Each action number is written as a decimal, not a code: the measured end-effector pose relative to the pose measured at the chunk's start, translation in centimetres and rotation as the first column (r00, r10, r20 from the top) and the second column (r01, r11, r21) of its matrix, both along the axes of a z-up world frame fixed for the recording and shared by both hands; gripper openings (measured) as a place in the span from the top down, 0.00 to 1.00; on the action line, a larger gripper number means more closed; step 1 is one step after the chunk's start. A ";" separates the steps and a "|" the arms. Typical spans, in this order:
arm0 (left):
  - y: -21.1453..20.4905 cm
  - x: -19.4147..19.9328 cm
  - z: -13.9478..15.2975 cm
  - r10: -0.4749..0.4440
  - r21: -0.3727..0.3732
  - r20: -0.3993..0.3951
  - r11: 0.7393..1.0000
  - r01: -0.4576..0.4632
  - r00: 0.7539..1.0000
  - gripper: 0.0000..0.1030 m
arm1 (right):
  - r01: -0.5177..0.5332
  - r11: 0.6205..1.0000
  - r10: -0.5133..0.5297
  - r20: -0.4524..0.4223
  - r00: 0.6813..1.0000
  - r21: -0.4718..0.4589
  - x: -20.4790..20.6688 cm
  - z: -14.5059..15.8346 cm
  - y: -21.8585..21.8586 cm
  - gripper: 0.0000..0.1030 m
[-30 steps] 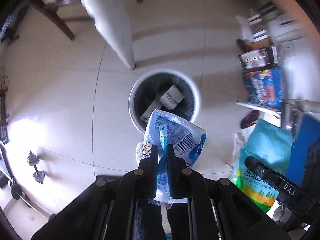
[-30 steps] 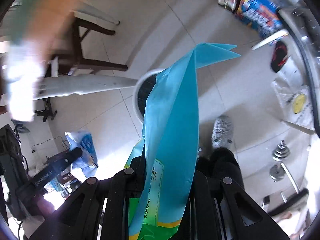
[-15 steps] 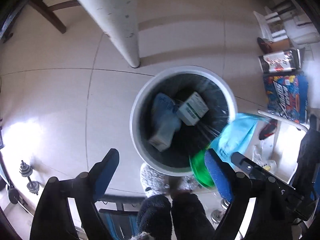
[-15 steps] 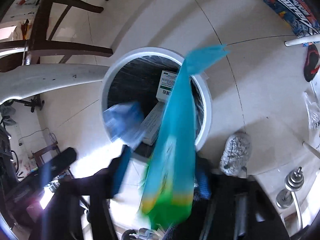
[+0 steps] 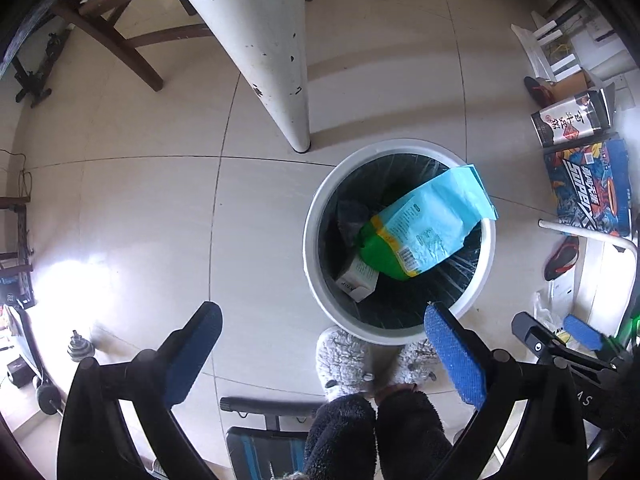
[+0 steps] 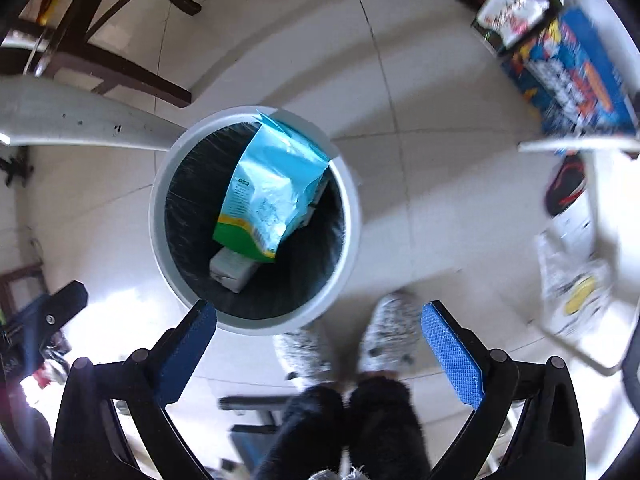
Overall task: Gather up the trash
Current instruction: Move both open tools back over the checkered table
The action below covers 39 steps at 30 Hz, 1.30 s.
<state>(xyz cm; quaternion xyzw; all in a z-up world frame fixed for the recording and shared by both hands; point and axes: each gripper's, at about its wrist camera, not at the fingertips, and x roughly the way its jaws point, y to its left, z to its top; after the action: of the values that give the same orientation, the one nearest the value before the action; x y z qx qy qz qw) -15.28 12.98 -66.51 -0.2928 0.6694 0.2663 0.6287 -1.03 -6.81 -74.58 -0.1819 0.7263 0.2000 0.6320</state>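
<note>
Left wrist view looks straight down past the left gripper (image 5: 322, 334), whose blue-padded fingers (image 5: 454, 350) stand spread as wide as they go after just opening, with nothing between them but pale tiled floor (image 5: 152, 208) and the near edge of the round white trash bin with a black liner (image 5: 320, 268). Inside that bin a light-blue and green plastic snack bag (image 5: 424, 228) lies slantwise, its blue top corner sticking out over the far right rim, its green bottom end resting down among the other rubbish, next to a small white cardboard box (image 5: 358, 280) partly tucked beneath it. A white table leg (image 5: 268, 52) stands on the floor just beyond the bin, and dark wooden chair legs (image 5: 120, 40) are farther off at upper left. Two grey fuzzy slippers (image 5: 344, 360) of the person stand just beside the bin's near edge. At lower right the right gripper (image 5: 560, 340) shows in part. Right wrist view, somewhat blurred, shows the right gripper (image 6: 318, 320) likewise freshly opened to its widest and empty, its fingers (image 6: 450, 352) framing the bin's near rim and the slippers, with the same bag leaning in the bin. A blue printed carton (image 6: 580, 76) lies well apart on the floor.
</note>
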 end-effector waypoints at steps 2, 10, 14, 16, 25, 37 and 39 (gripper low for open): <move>-0.3 0.1 0.7 0.000 -0.005 0.007 1.000 0.000 1.000 0.00 | -0.019 1.000 0.019 0.029 0.999 -0.016 -0.3 1.0 0.0 0.00; -1.4 -0.4 4.6 -0.011 -0.012 0.031 1.000 0.011 0.999 0.00 | -0.048 0.999 0.050 0.100 0.994 -0.021 -0.8 6.2 -0.1 0.00; -2.3 -1.1 6.9 -0.021 -0.016 0.032 1.000 0.021 0.999 0.00 | -0.072 0.997 0.073 0.123 0.990 -0.013 -1.4 9.4 -0.1 0.00; -2.7 -1.5 8.2 -0.027 -0.020 0.031 0.999 0.028 0.999 0.00 | -0.085 0.996 0.085 0.127 0.988 -0.005 -1.8 11.1 -0.1 0.00; -4.5 -3.7 16.3 -0.032 -0.034 0.021 0.999 0.033 0.999 0.00 | -0.087 0.996 0.083 0.143 0.986 0.016 -3.9 20.7 -1.4 0.00; -6.1 -5.5 28.0 -0.069 0.013 0.071 0.998 0.068 0.995 0.00 | -0.062 0.997 0.053 0.158 0.986 0.055 -6.2 34.8 -4.5 0.00; -6.0 -5.7 29.7 -0.071 0.010 0.090 0.997 0.070 0.993 0.00 | -0.066 0.996 0.055 0.157 0.986 0.064 -6.5 36.7 -4.7 0.00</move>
<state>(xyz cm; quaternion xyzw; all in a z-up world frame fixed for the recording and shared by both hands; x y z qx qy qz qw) -20.96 6.94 -36.82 -0.2785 0.6493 0.2328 0.6683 -7.50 -11.56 -37.92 -0.1970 0.6620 0.2292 0.6859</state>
